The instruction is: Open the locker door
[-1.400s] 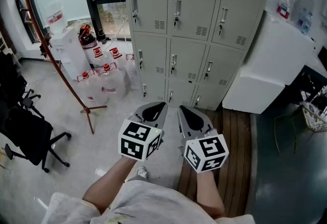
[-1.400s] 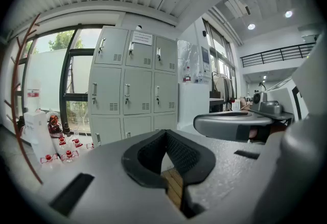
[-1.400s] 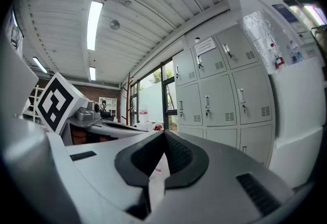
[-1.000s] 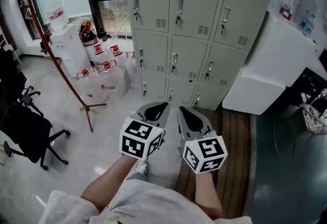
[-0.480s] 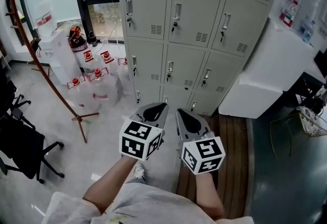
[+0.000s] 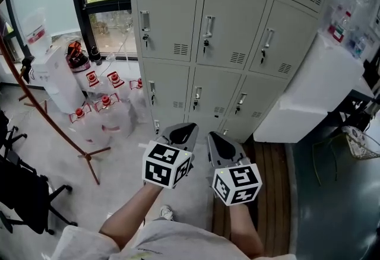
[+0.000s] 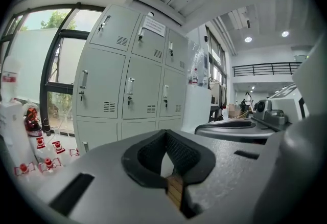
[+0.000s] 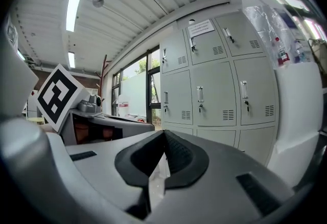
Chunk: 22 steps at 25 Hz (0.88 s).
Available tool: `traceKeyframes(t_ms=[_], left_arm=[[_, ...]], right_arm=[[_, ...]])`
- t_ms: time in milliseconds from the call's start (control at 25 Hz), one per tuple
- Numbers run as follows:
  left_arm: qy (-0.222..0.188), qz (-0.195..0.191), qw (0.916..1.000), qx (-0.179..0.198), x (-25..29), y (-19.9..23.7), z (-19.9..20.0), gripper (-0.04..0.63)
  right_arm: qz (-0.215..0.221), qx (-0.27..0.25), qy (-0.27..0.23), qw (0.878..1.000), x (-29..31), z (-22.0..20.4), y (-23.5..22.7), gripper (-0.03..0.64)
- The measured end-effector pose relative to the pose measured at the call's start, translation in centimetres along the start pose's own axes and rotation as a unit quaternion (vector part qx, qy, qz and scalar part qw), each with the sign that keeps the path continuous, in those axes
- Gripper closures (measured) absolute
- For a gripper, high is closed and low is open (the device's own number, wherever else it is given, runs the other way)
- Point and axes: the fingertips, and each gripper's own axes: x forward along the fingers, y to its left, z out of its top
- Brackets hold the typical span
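A bank of grey lockers [image 6: 228,33] fills the head view toward 12 o'clock. Every locker door that shows is shut, each with an upright handle [image 6: 208,26] near one edge and a small vent low in one corner.

The left gripper [image 6: 183,130] and the right gripper [image 6: 218,141] are held side by side below the middle of the view. Both point toward 12 o'clock at the bottom row of lockers and are well apart from them. Each carries its marker cube at the back, with a bare forearm running down to 6 o'clock.

In the left gripper view the jaws are together at the tips with nothing between them. The right gripper view shows the same: jaws together and empty. Neither gripper touches a door or a handle.

At 9 o'clock from the grippers, a cluster of big water bottles [image 6: 107,115] with red caps stands on the floor against the lockers. A white water dispenser [image 6: 50,78] stands beyond them near the window. A slanted reddish pole [image 6: 56,122] crosses that side, and a black office chair [image 6: 21,193] sits at 8 o'clock. At 2 o'clock a white cabinet [image 6: 309,95] stands beside the lockers.
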Motion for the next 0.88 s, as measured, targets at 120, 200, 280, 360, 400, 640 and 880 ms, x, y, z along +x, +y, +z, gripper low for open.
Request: traceKeyframes(t_ms=[120, 200, 280, 360, 400, 640, 880], left_arm=[[-0.002, -0.006, 1.0, -0.001, 0.5, 2.5, 0.6, 0.589], [-0.002, -0.009, 1.0, -0.003, 0.7, 4.3, 0.8, 0.589], [-0.001, -0.009, 0.9999, -0.006, 0.8, 6.1, 1.0, 0.589], [-0.002, -0.008, 0.9999, -0.008, 0.8, 7.8, 1.1, 0.589], [-0.002, -0.009, 0.9999, -0.008, 0.8, 8.5, 1.2, 0.589], [0.0, -0.014, 0.9999, -0.01, 0.9, 11.9, 1.1, 0.589], [-0.011, -0.011, 0.9998, -0.01, 1.8, 14.0, 1.8, 0.589]], right_arm=[[-0.007, -0.001, 0.003, 1.0, 2.6, 0.4, 0.4, 0.618], [-0.012, -0.004, 0.006, 1.0, 4.4, 0.7, 0.7, 0.618], [-0.015, -0.007, 0.007, 1.0, 6.0, 1.1, 1.1, 0.618], [-0.017, -0.011, 0.005, 1.0, 7.5, 1.6, 1.6, 0.618], [-0.018, -0.013, 0.004, 1.0, 8.2, 1.8, 1.8, 0.618], [-0.03, -0.011, -0.007, 0.999, 11.3, 2.6, 2.2, 0.618], [-0.024, -0.01, -0.019, 0.999, 13.4, 3.4, 2.1, 0.618]])
